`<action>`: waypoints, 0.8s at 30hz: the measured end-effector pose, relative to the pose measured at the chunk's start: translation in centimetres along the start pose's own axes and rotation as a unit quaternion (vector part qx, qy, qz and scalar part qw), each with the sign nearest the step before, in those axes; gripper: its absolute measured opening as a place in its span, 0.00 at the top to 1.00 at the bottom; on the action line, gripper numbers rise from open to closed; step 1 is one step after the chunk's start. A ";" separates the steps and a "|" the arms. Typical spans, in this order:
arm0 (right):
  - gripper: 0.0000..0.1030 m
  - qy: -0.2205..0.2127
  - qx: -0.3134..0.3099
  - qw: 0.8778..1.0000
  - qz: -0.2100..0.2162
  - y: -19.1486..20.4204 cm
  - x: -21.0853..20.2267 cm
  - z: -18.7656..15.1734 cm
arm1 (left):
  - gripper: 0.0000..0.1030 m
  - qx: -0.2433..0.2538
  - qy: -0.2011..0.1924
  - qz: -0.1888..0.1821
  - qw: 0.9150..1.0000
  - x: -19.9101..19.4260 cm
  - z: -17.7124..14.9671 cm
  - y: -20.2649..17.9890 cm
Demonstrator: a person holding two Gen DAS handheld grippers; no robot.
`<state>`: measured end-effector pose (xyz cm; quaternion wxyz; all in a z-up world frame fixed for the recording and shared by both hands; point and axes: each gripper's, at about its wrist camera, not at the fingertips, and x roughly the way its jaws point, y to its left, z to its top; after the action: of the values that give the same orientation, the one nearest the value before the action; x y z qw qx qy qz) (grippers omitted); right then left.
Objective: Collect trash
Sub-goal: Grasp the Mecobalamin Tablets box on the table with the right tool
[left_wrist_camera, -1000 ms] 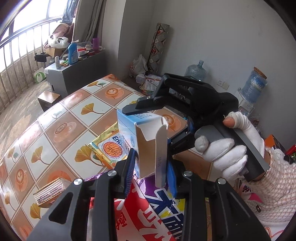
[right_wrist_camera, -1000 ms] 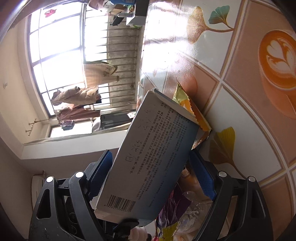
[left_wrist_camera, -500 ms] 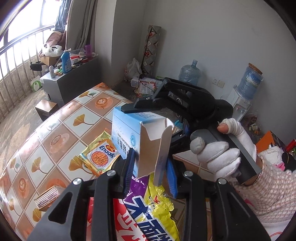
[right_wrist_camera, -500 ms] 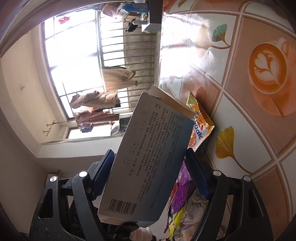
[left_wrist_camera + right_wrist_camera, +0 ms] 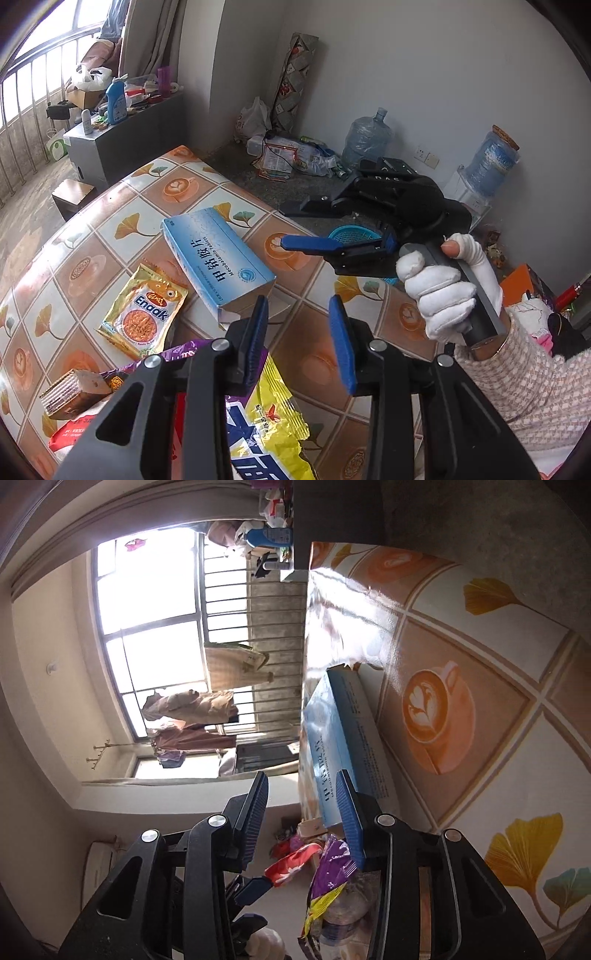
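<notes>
**Box let go and lying flat**

Both pairs of tongs have released the blue medicine box (image 5: 218, 262), which a second ago stood pinched upright between them; it now lies flat on the tiled surface (image 5: 122, 206), its open flap end toward the left tongs (image 5: 299, 332). Those left tongs are spread apart with nothing between the blue pads, hanging just above the near end of the box. The right tongs (image 5: 295, 225), seen from the left wrist, are off to the right of the box, also parted and empty, with the lower blue finger (image 5: 310, 243) pointing toward the box and clear of it. A white-gloved right hand (image 5: 443, 291) grips their handle. From the right wrist view the right tongs (image 5: 303, 812) show the same open gap, and the box (image 5: 343, 746) sits just beyond the right-hand pad.

Beside the box on the surface lies a gold Enaak snack packet (image 5: 146, 310), its corner close to the box's long side. Nearer to the left tongs is a heap of wrappers: a purple and yellow bag (image 5: 266, 417), a red bag (image 5: 70, 432) and a small ridged brown packet (image 5: 70, 391). Beyond the surface's far edge, a blue basket (image 5: 351, 233) stands on the floor, partly hidden by the right tongs.
</notes>
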<state>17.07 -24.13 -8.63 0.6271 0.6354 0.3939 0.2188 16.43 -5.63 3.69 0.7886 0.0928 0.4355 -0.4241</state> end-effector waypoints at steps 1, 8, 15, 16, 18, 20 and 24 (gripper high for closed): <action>0.63 -0.001 0.001 1.000 -0.002 -0.3 -0.2 -0.1 | 0.68 -0.001 0.003 -0.002 1.000 0.2 0.0 0.0; 0.62 -0.025 -0.026 0.998 -0.042 -0.6 -2.3 -0.2 | 0.68 -0.016 0.000 -0.007 1.000 -0.2 0.5 0.4; 0.55 -0.049 -0.096 0.989 -0.101 0.9 -3.1 -1.0 | 0.67 -0.099 -0.020 0.035 0.994 -2.2 1.0 4.4; 0.53 -0.047 -0.104 0.988 -0.105 1.0 -3.0 -1.1 | 0.67 -0.113 -0.020 0.043 0.993 -2.4 0.9 5.1; 0.50 -0.042 -0.122 0.985 -0.117 1.3 -2.4 -1.5 | 0.67 -0.135 -0.017 0.051 0.989 -2.4 0.5 6.3; 0.46 -0.038 -0.145 0.979 -0.137 1.6 -1.9 -1.7 | 0.67 -0.150 -0.012 0.058 0.987 -2.2 0.0 7.2; 0.40 -0.027 -0.199 0.961 -0.188 3.1 0.4 -1.6 | 0.67 -0.153 0.009 0.071 0.986 -0.7 -1.2 7.6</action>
<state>16.74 -22.55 -5.52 0.7812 0.4177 0.4379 0.1532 21.20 0.12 1.79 0.8175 0.0052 0.4950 -0.2945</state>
